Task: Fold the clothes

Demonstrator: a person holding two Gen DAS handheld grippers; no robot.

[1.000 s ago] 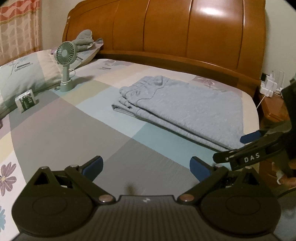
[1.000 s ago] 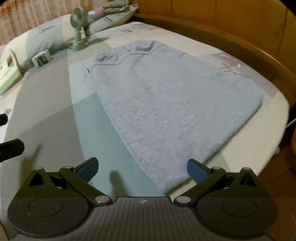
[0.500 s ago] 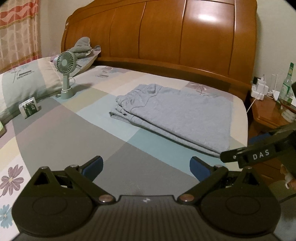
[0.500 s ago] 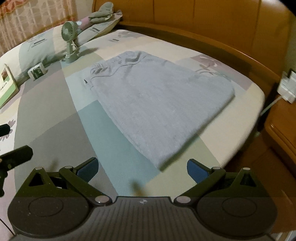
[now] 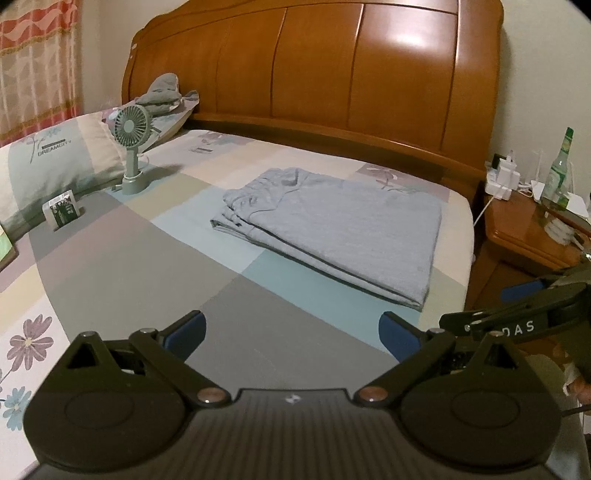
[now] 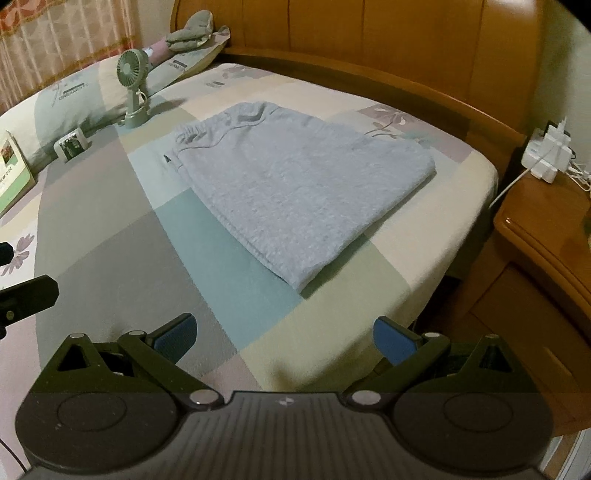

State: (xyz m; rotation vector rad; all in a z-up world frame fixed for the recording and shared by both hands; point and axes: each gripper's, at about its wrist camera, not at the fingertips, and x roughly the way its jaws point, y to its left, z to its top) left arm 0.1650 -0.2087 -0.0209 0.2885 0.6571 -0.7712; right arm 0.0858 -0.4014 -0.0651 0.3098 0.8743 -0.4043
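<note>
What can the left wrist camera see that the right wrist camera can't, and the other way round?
Only the left wrist view shows the green glass bottle on the nightstand and the full headboard. Only the right wrist view shows the green-covered book lying at the bed's edge nearly whole. Both show the folded grey garment on the bed, the small fan, the white power strip, and an open, empty claw: left claw, right claw.

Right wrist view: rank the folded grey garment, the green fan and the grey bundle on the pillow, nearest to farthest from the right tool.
1. Folded grey garment: centre of the bed, just ahead of the right tool.
2. Green fan: upright, far left, beside the pillows.
3. Grey bundle: on the pillow by the headboard, farthest.
</note>
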